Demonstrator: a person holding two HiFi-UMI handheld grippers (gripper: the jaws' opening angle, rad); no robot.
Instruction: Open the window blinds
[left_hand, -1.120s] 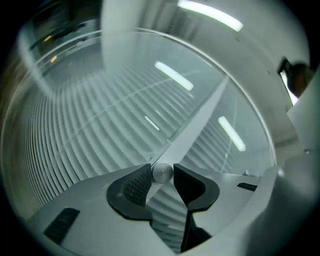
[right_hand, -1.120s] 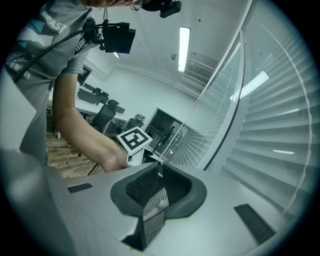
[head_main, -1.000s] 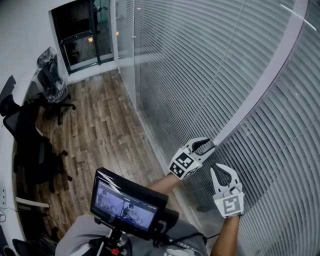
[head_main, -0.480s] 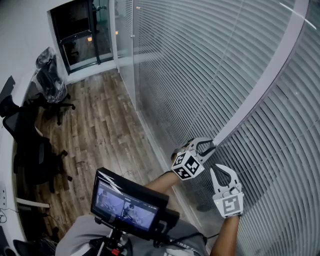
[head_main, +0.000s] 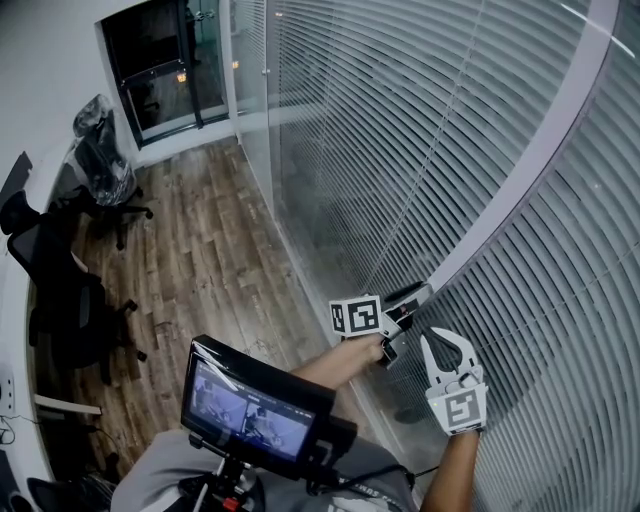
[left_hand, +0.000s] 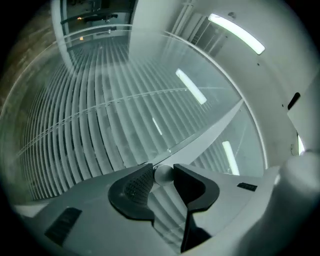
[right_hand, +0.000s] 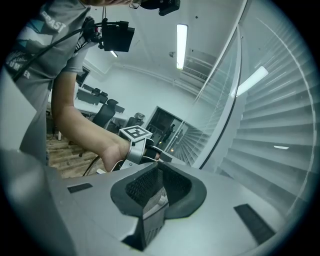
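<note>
Change: left gripper (head_main: 408, 298) is sitting rolled about the wand (head_main: 520, 170); its cube (head_main: 357, 315) is now facing up, not down-left as before; jaws have just been closing in
Left claw: clamping on the wand's round knob (left_hand: 163, 174)
Right claw: right gripper (head_main: 432, 336) is idling just below the wand; jaws together, gripping nothing
Blinds (head_main: 400, 130): hanging along the glass wall beside the person; slats (left_hand: 100, 125) are looking unchanged, mostly closed
Meaning: twist is likely getting under way; more turning probably needed
Hidden: wand top is running off frame; tilt mechanism not showing; slat angle is hard to read in dim light
</note>
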